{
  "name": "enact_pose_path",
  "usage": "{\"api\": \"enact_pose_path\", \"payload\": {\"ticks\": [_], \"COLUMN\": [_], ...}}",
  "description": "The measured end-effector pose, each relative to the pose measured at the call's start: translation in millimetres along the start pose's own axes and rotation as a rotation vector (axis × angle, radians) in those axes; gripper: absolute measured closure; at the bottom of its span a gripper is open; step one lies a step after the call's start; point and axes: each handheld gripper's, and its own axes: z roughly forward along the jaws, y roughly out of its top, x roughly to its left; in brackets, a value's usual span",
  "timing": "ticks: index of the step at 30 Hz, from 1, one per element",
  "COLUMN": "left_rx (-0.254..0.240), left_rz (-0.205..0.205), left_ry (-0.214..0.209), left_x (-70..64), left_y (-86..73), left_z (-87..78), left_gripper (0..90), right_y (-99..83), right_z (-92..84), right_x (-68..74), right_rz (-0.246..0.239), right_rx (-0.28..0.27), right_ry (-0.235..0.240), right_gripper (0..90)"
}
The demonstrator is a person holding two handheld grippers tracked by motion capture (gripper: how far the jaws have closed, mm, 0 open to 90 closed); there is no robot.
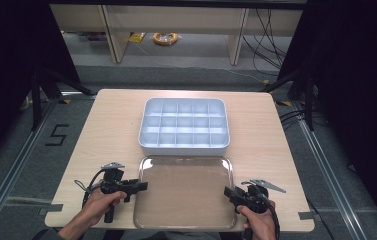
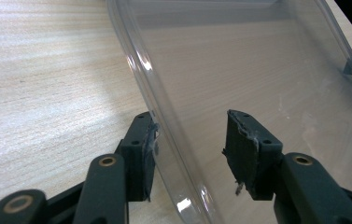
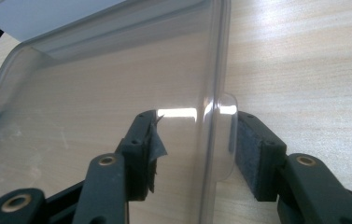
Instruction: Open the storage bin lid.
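I hold both grippers wide, left gripper (image 1: 143, 185) and right gripper (image 1: 227, 191) straddling opposite rims of the clear plastic lid (image 1: 186, 192) at lower centre, probably to lift it level onto the white compartmented box (image 1: 184, 144).

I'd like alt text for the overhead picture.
A person's hands hold a left hand-held gripper and a right hand-held gripper open at opposite edges of a clear lid on a wooden table, with a white compartment box behind.

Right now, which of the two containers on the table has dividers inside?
The white organizer box at the far side; its interior is split into compartments, while the clear tray nearer the person is undivided.
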Motion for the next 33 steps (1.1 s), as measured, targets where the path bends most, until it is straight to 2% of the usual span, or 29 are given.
{"api": "enact_pose_path", "payload": {"ticks": [2,3,5,6,7,8,9,11,12,13,14,15,17,19,20,21,22,23,24,28,29,33], "left_rx": [0.002,0.003,-0.001,-0.005,-0.015,-0.024,-0.037,-0.042,-0.048,-0.05,-0.053,-0.053,-0.047,-0.048,-0.047,-0.045,-0.044,-0.049,-0.049,-0.037,-0.032,-0.028], "left_rz": [-0.017,-0.019,-0.013,0.0,0.008,0.012,0.012,0.018,0.016,0.015,0.011,0.016,0.019,0.016,0.017,0.019,0.019,0.024,0.044,0.061,0.059,0.066], "left_ry": [-0.007,-0.004,0.007,0.027,0.033,0.037,0.058,0.063,0.067,0.062,0.059,0.055,0.05,0.05,0.05,0.049,0.047,0.044,0.046,0.035,0.03,0.021], "left_x": [-0.8,-1.4,-2.4,-2.4,-2.4,-1.5,-1.2,-0.5,-0.3,0.1,-0.4,-0.4,-0.8,-1.3,-1.6,-1.7,-1.8,-2.1,-3.5,-4.9,-5.6,-7.7], "left_y": [-0.1,-0.3,-0.8,-0.7,-0.3,0.6,1.8,1.8,1.7,1.6,1.4,1.1,-0.1,-0.5,-1.0,-1.3,-1.3,-1.5,-1.6,-2.5,-3.0,-4.1], "left_z": [-0.7,-1.3,-2.4,-3.2,-4.4,-6.1,-8.7,-10.0,-11.0,-12.5,-13.2,-13.8,-15.7,-16.1,-16.5,-16.9,-17.4,-17.9,-18.9,-19.6,-19.0,-18.5], "left_gripper": [48.1,44.1,42.6,39.9,39.6,39.6,36.7,36.4,37.0,37.1,36.9,36.7,35.3,34.6,33.9,33.4,32.8,32.0,31.5,29.1,29.1,28.2], "right_y": [0.2,2.6,3.6,3.6,4.8,4.8,4.9,5.2,5.7,5.7,5.9,5.8,6.3,6.4,6.1,6.6,6.2,7.2,7.7,8.6,9.0,9.1], "right_z": [1.3,0.1,-1.5,-3.5,-3.8,-3.8,-3.5,-3.9,-6.3,-5.6,-5.3,-5.7,-6.9,-7.2,-5.7,-6.5,-7.4,-6.2,-7.5,-7.5,-9.4,-10.0], "right_x": [-1.1,-5.1,-5.1,-1.5,-6.2,-6.2,-8.1,-8.6,-7.8,-7.7,-8.6,-8.7,-8.1,-8.1,-8.9,-8.9,-6.1,-10.3,-10.8,-10.7,-10.0,-8.2], "right_rz": [-0.013,-0.067,-0.069,-0.024,-0.07,-0.07,-0.073,-0.073,-0.057,-0.067,-0.079,-0.075,-0.066,-0.065,-0.076,-0.066,-0.027,-0.066,-0.07,-0.07,-0.057,-0.066], "right_rx": [-0.015,-0.046,-0.058,-0.062,-0.069,-0.069,-0.08,-0.082,-0.071,-0.076,-0.08,-0.08,-0.078,-0.075,-0.09,-0.088,-0.076,-0.1,-0.097,-0.113,-0.113,-0.135], "right_ry": [-0.005,-0.009,-0.006,0.0,-0.009,-0.009,-0.016,-0.017,0.001,-0.012,0.0,-0.01,0.001,-0.001,-0.012,0.005,0.005,0.003,0.007,0.008,0.019,-0.001], "right_gripper": [49.7,49.8,49.3,48.7,48.7,48.7,48.6,48.6,48.6,48.6,48.6,48.6,48.4,48.2,47.6,46.7,45.6,43.4,42.2,38.6,38.0,35.7]}}
